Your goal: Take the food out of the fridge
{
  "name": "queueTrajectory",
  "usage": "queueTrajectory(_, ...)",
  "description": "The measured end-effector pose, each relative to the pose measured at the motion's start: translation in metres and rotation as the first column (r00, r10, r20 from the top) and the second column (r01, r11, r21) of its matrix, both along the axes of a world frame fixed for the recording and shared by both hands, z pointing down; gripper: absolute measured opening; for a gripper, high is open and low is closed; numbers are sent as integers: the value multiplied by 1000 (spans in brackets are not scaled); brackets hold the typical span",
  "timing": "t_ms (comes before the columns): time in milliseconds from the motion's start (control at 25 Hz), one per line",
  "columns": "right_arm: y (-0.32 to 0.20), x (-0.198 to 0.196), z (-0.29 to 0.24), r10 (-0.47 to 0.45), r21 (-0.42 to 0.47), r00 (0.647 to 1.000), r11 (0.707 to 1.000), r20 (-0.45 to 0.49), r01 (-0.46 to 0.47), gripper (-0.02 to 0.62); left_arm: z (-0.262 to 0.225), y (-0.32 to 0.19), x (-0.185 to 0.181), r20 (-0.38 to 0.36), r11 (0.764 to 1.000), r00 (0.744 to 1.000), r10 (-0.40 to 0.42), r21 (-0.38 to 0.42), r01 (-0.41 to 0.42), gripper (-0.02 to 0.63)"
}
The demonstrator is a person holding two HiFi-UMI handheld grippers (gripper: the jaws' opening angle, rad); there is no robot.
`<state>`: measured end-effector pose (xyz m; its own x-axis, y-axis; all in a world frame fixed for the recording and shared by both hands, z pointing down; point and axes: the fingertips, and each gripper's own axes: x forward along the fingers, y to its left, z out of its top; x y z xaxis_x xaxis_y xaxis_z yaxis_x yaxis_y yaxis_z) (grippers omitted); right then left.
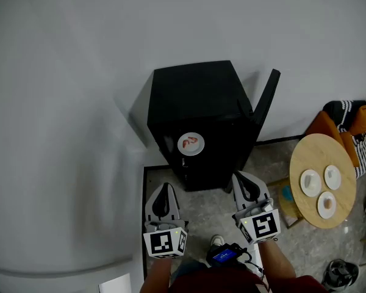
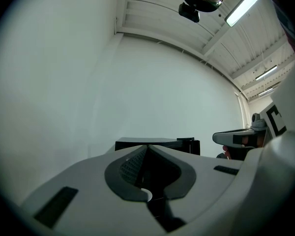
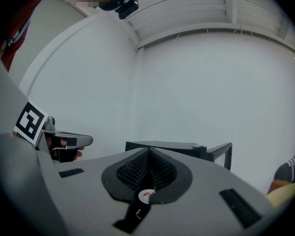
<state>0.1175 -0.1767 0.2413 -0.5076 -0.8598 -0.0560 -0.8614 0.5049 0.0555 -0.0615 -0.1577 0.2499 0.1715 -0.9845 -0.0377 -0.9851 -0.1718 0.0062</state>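
A black mini fridge (image 1: 198,102) stands against the white wall with its door (image 1: 265,99) swung open to the right. Inside it sits a white plate (image 1: 191,143) with red food on it. My left gripper (image 1: 165,185) is shut and hangs just in front of the fridge, below and left of the plate. My right gripper (image 1: 236,177) is also shut, in front of the fridge's right side. Neither holds anything. In the right gripper view the plate (image 3: 146,195) shows through the gap under the shut right gripper (image 3: 148,150). The left gripper (image 2: 147,145) points over the fridge top (image 2: 152,142).
A round wooden table (image 1: 314,157) at the right carries three small white plates (image 1: 310,182). Behind it is an orange seat with striped cloth (image 1: 354,124). The fridge stands on a black-edged mat (image 1: 145,182) over a stone-patterned floor. The person's shoe (image 1: 217,241) is below.
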Motion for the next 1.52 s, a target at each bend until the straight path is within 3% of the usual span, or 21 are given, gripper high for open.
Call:
queueTrajectory(240, -6, -11, 7, 2, -13, 1000, 1000, -16, -2, 21, 1, -7, -7, 18, 1000, 1000, 15, 5, -15, 14)
queueTrajectory(440, -7, -28, 11, 9, -22, 999, 1000, -33, -10, 21, -6, -10, -19, -56, 999, 998, 11, 38, -9, 14)
queueTrajectory(640, -6, -45, -1, 15, 8, 1000, 1000, 9, -15, 21, 2, -8, -33, 18, 999, 999, 33, 10, -34, 12)
queueTrajectory(1520, -17, -71, 20, 17, -29, 999, 999, -52, -18, 21, 16, -25, -48, 0, 998, 998, 61, -7, -61, 12)
